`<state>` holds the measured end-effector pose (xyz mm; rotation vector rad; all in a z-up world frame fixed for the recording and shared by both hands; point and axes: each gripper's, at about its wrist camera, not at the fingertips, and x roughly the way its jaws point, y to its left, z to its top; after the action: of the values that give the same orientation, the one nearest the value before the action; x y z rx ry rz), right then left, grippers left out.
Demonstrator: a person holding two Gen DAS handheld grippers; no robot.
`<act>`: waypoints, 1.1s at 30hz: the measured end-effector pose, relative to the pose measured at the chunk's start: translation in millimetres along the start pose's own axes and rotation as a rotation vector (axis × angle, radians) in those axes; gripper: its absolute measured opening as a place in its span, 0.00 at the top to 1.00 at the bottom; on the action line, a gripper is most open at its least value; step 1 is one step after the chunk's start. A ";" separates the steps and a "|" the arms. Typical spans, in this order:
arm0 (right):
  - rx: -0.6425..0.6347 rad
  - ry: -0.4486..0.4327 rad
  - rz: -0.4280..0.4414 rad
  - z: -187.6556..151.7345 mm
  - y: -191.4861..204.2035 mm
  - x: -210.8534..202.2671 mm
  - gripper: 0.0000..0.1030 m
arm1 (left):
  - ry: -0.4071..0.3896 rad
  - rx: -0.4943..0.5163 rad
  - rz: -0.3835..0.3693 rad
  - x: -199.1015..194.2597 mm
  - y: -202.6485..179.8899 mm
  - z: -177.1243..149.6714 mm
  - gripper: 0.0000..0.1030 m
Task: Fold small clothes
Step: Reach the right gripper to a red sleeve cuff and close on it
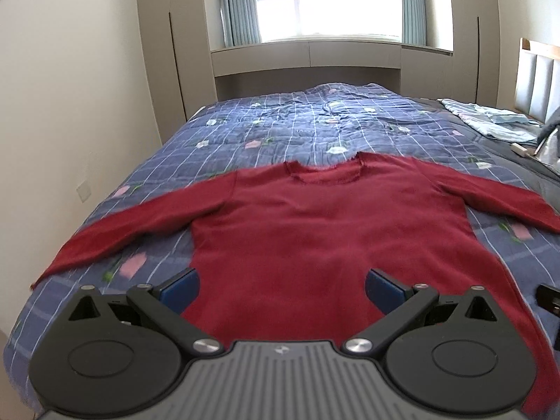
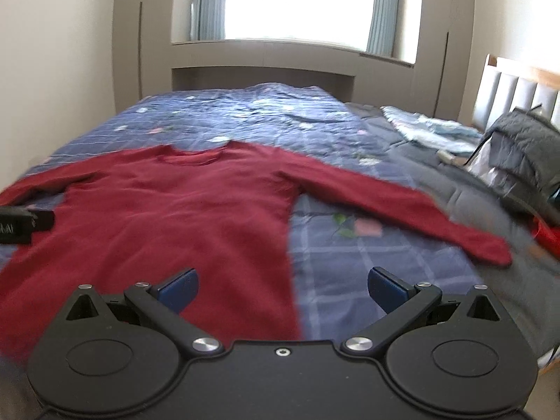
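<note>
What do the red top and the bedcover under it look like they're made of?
Red top: looks like a soft, matte knit, probably wool or acrylic; fuzzy surface, ribbed neckline. Bedcover: seems a thin quilted cotton-type fabric; stitched grid, printed flowers, puckered wrinkles.

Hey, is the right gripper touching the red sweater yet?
Cannot tell. In the right wrist view the right gripper is open above the red sweater's hem edge, holding nothing, but no gap or contact under the pads shows plainly.

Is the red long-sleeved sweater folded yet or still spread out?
Spread out. The red long-sleeved sweater lies flat on the blue checked quilt, neckline away, both sleeves stretched sideways, no fold visible.
</note>
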<state>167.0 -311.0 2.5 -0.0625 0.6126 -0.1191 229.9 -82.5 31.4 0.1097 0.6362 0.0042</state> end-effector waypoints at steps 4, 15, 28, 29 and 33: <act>0.001 -0.014 -0.051 14.6 -24.4 33.4 0.00 | -0.014 0.018 0.011 41.3 -23.9 30.5 0.00; 0.080 -0.029 -0.151 34.1 -113.1 113.6 0.00 | -0.046 0.035 -0.061 154.7 -103.5 85.4 0.00; 0.650 0.048 -0.359 -13.9 -281.9 160.7 0.01 | 0.007 0.070 -0.090 218.1 -143.9 72.0 0.00; 0.692 0.045 -0.361 -17.3 -289.5 162.0 0.01 | 0.012 0.075 -0.087 219.9 -144.7 70.7 0.00; 0.881 0.045 -0.356 -30.6 -312.8 169.3 0.13 | 0.032 0.089 -0.074 224.2 -147.5 68.1 0.00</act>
<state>257.6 -643.8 -89.5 0.6878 0.5457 -0.7256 446.2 -227.5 -62.4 0.1723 0.6720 -0.0941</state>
